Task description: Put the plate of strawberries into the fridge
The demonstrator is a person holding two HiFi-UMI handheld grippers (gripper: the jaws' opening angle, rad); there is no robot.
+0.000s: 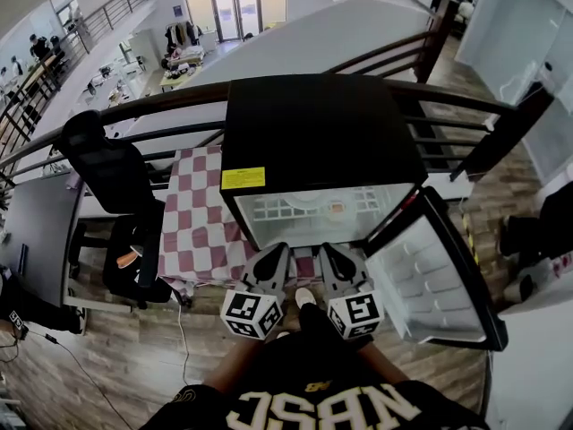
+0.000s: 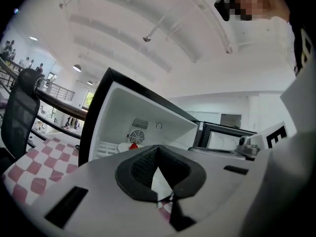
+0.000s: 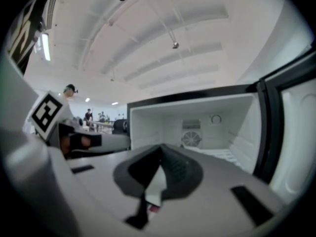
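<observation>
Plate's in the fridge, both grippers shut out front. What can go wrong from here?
1. The fridge door stands wide open beside the right gripper; a careless swing could clip it.
2. Closing it by pushing hard might jolt the plate of strawberries inside.

Bright, even daylight, strongest from the glass doors [image 1: 235, 7] far off; ceiling lamps [image 2: 76, 68] add small hot spots. The fridge [image 1: 313, 209] interior glares white. Every view bulges fisheye-like with dark corners; the right gripper view is softest.
</observation>
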